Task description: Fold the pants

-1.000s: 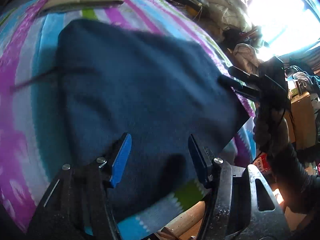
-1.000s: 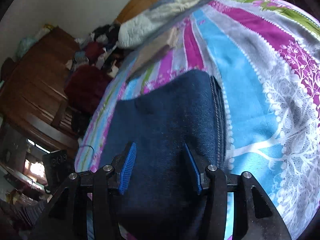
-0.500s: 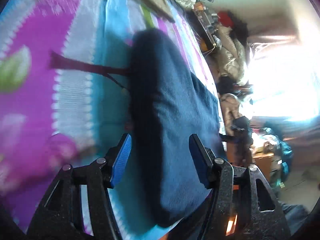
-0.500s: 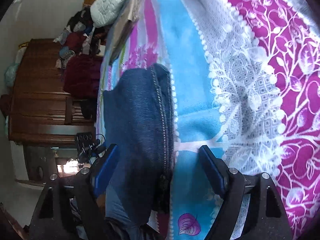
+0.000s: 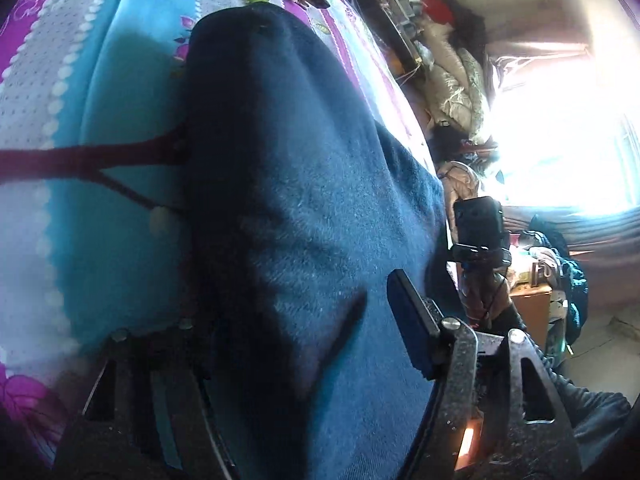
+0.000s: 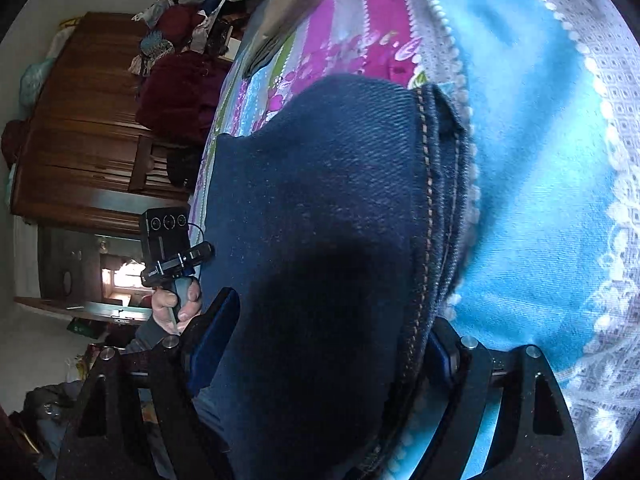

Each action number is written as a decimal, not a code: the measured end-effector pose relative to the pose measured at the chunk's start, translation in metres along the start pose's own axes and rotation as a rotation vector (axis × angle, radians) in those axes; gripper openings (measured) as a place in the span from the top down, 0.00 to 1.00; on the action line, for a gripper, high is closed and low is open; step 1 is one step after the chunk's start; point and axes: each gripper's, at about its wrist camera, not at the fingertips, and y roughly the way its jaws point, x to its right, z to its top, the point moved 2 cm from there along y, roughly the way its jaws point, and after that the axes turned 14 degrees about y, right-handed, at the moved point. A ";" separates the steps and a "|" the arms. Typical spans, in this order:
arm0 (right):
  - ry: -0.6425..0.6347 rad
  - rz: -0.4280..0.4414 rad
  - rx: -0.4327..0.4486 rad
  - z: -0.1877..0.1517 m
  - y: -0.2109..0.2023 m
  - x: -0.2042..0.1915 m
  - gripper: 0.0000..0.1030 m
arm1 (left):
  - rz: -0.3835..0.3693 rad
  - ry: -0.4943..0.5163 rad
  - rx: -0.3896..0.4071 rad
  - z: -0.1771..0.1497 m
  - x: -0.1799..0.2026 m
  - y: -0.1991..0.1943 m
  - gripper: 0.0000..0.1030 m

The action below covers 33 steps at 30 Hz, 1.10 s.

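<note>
The dark blue pants [image 5: 304,168] lie folded into a thick stack on the striped bedspread [image 5: 120,208]. My left gripper [image 5: 304,320] is turned on its side and open. The stack's near end sits between its fingers: the right fingertip [image 5: 412,320] shows, the left is hidden in shadow under the cloth. In the right wrist view the pants [image 6: 320,184] show an orange-stitched seam [image 6: 424,208] along their right edge. My right gripper [image 6: 328,340] stands open wide astride that end, one finger on each side of the stack. Whether either gripper's pads touch the cloth I cannot tell.
The bedspread [image 6: 540,160] stretches wide beside the pants. A folded tan cloth [image 6: 288,20] lies at the bed's far end. A wooden cabinet [image 6: 80,128] and heaps of clothes [image 5: 452,60] stand past the bed's edges. A hand [image 6: 176,304] holds the other gripper.
Both grippers have rolled onto their sides and moved in on the folded stack. The right jaws opened wider between one second and half a second ago. The pants have stayed put.
</note>
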 end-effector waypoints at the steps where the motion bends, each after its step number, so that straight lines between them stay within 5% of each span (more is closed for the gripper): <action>1: -0.018 -0.035 0.022 -0.005 0.003 -0.005 0.48 | 0.026 0.006 -0.001 -0.002 0.001 -0.002 0.54; 4: -0.031 -0.043 0.114 -0.022 -0.013 -0.015 0.71 | 0.046 0.015 0.022 -0.006 0.002 -0.006 0.75; 6: -0.046 -0.012 0.154 -0.031 -0.020 -0.033 0.73 | 0.024 0.029 0.060 -0.006 0.010 -0.017 0.81; 13: -0.077 0.052 0.165 -0.039 -0.012 -0.100 0.74 | 0.044 0.067 0.093 0.006 0.031 -0.084 0.82; 19: -0.078 0.105 0.083 -0.015 0.049 -0.126 0.70 | 0.098 0.039 0.060 0.021 -0.013 -0.140 0.75; 21: -0.046 0.008 0.078 -0.003 0.072 -0.114 0.63 | 0.182 -0.016 0.045 0.014 -0.040 -0.138 0.63; 24: -0.061 -0.149 0.127 -0.004 0.064 -0.096 0.54 | 0.393 -0.081 -0.041 -0.015 -0.083 -0.143 0.61; 28: -0.193 -0.230 0.234 -0.036 0.027 -0.119 0.53 | 0.471 -0.057 0.051 -0.052 -0.081 -0.181 0.61; 29: -0.222 -0.210 0.247 -0.046 0.021 -0.127 0.53 | 0.473 -0.022 0.084 -0.057 -0.070 -0.186 0.61; 33: -0.317 -0.054 0.208 -0.091 0.034 -0.150 0.53 | 0.271 0.149 0.183 -0.074 -0.007 -0.171 0.61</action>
